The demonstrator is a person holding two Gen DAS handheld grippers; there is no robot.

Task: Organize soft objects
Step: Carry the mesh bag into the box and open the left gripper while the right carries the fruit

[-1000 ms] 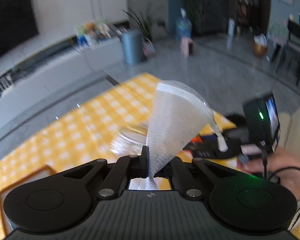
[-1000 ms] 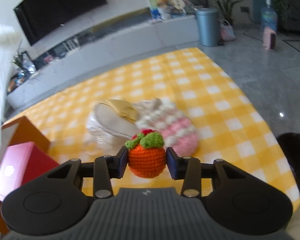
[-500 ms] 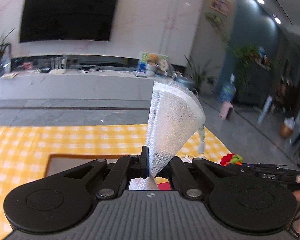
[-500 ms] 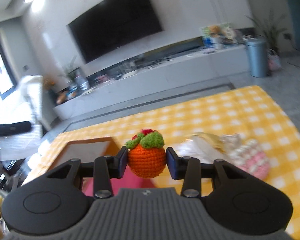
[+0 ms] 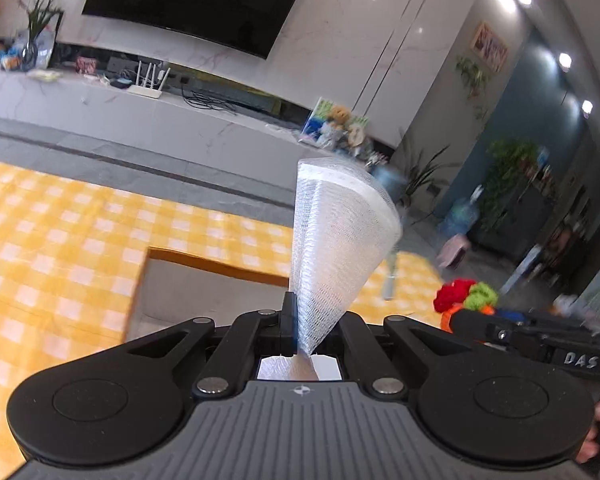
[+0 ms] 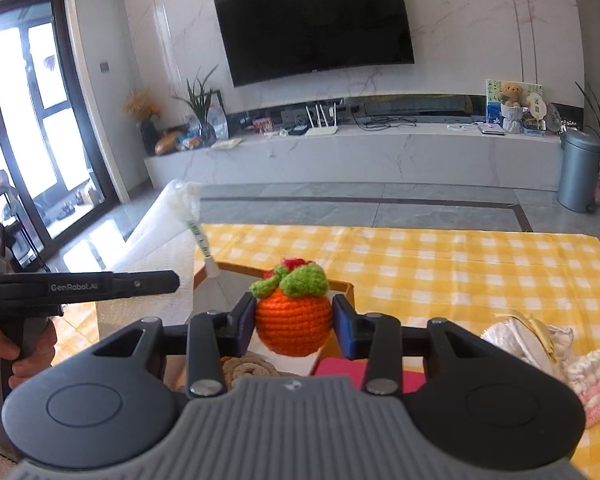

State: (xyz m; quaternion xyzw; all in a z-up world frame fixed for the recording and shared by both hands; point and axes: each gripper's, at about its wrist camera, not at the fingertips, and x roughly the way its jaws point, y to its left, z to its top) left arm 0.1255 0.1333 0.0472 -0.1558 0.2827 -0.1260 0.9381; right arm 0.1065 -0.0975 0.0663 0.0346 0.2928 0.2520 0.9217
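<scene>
The left gripper (image 5: 296, 320) pinches a white mesh pouch (image 5: 336, 248) upright, tilted slightly down over an open box (image 5: 204, 284). The right gripper (image 6: 294, 326) squeezes a knitted orange fruit (image 6: 294, 320), level above the yellow checked cloth (image 6: 460, 264)

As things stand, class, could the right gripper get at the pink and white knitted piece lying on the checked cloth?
Probably not yet. The right gripper is shut on the orange crocheted fruit, so its jaws are full. The pink and white knitted piece lies uncovered beside it on the checked cloth; the path looks free once the fruit is released.
</scene>
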